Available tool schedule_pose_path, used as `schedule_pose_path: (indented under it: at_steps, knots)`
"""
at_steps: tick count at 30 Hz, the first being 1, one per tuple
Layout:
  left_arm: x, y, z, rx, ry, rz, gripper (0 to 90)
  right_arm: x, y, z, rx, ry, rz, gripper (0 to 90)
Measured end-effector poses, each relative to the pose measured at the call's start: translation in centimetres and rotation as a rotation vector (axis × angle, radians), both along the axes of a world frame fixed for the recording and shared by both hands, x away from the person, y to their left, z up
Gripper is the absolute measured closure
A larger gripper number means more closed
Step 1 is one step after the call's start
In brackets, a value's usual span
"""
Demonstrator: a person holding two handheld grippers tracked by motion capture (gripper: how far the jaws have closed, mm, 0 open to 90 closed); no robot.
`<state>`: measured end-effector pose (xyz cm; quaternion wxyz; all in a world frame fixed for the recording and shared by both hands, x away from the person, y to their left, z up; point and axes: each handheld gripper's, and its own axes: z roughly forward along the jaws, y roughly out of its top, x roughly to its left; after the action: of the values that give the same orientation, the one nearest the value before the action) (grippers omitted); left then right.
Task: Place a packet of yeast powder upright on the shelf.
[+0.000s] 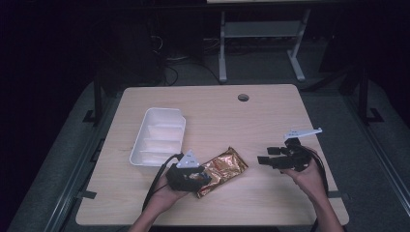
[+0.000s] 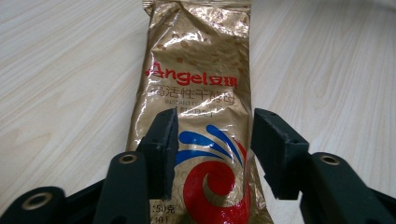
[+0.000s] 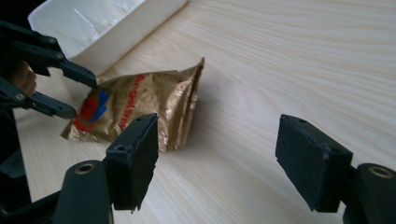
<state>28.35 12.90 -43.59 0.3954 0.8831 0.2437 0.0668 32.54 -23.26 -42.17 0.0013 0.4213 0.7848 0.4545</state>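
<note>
We read "Angel" in red on the gold foil yeast packet (image 2: 196,93), with Chinese characters beside and under it, too small and creased for us to read out, and a red-and-blue swirl logo lower down. The foil is shiny, crinkled and flat, with a crimped seal at the far end. It lies flat on the wooden table (image 1: 270,113), near the front edge and a little left of the middle.

The left gripper (image 2: 212,149) straddles the packet's near end. Its black jaws stand half closed, one on each side of the swirl. In the left gripper view the left pad meets the foil edge, while the right pad stands just clear of the other edge, so we see no firm clamp. In the high view we see the left gripper (image 1: 193,176) with its grey three-cornered plate over the packet's left end.

The right gripper (image 3: 224,154) has its jaws spread wide with only bare tabletop between them. It hovers well apart from the packet, toward the table's right edge.

Farther back, a white plastic tray (image 1: 159,136), oblong and ribbed inside with rounded corners, sits toward the left edge, just behind the left gripper. We see nothing in it. A round grommet hole (image 1: 243,97) sits by the far edge. The tabletop is pale wood-grain laminate.
</note>
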Motion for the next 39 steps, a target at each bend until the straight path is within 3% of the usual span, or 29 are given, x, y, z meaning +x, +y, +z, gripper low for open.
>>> schedule_pose_path:
  at_steps: [13,15,18,23,26,32,39]
  knots:
    - [0.3,-0.1,-0.6,0.035,0.016,0.014,53.8,1.6,3.4,-1.5,0.001,0.061,0.058,34.4]
    - [0.3,-0.3,-0.8,0.043,0.021,0.014,52.5,1.7,3.9,-2.1,0.019,0.082,0.066,37.4]
    - [0.2,-0.3,-0.8,0.050,0.018,0.014,51.6,1.6,4.5,-2.6,-0.004,0.091,0.070,41.4]
    - [0.2,-0.5,-1.0,0.064,0.012,0.017,50.0,1.4,4.9,-3.9,0.008,0.126,0.062,48.7]
    - [0.2,-0.5,-1.1,0.062,0.014,0.018,49.9,1.3,5.2,-4.1,0.022,0.133,0.060,51.9]
    - [0.1,-0.6,-1.2,0.066,0.009,0.016,49.7,1.1,5.9,-4.6,-0.007,0.147,0.064,57.5]
    - [0.1,-0.5,-1.2,0.059,0.012,0.020,49.4,1.1,6.1,-4.7,0.018,0.151,0.060,68.1]
